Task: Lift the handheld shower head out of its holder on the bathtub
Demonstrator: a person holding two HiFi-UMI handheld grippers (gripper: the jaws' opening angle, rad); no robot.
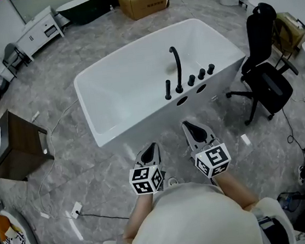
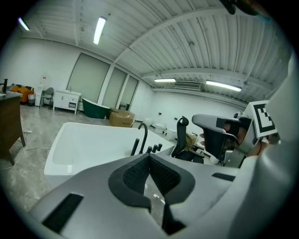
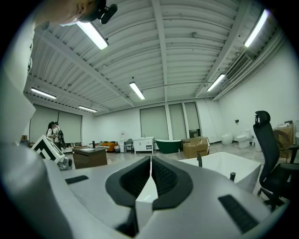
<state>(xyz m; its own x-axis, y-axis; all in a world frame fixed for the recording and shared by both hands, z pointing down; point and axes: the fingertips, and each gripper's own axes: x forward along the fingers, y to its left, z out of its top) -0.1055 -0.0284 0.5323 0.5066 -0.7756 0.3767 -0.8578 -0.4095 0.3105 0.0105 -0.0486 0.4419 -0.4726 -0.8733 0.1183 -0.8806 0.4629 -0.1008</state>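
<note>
A grey marble-patterned tile floor fills the head view. At its centre stands a white rectangular freestanding bathtub, set at a slant, with its fittings on the deck at the lower right end. A black wheeled office chair stands just beside the tub at the right of the frame. A dark brown wooden desk sits at the left edge, well apart from the tub, and a brown cardboard box lies at the top centre.

At the lower centre, the left gripper and the right gripper are side by side, both pointing up the frame toward the tub and apart from it. In each gripper's own view the two jaws meet with nothing between them.

On the tub deck rises a black curved gooseneck spout. Just left of it, the slim black handheld shower head stands upright in its holder. Three black round knobs line up to the spout's right.
</note>
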